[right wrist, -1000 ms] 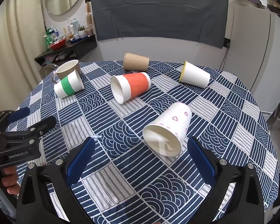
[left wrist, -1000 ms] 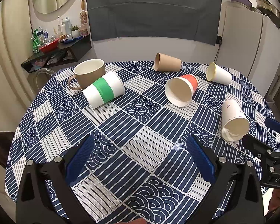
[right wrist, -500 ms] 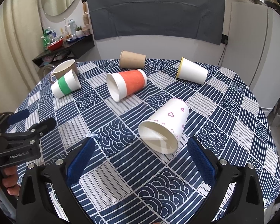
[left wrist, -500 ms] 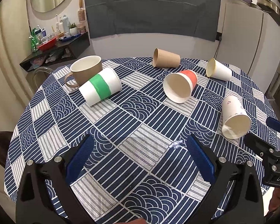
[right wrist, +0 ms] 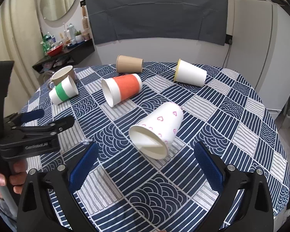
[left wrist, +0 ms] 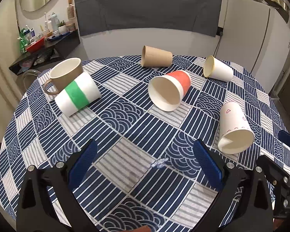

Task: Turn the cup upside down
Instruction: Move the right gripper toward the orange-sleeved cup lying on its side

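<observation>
Only the right wrist view shows the hand (right wrist: 2,179) gripping the left tongs (left wrist: 145,166), at its left edge. Both tongs hover spread wide above the table (left wrist: 125,174), holding nothing. The heart-printed cup (right wrist: 157,129) lies on its side, mouth toward the right tongs (right wrist: 146,163), with the other cups farther back.

"GenRobot.AI" is printed in pale letters along the black body of the left gripper (right wrist: 48,122), seen at nine o'clock in the right wrist view. No other text can be read.
</observation>
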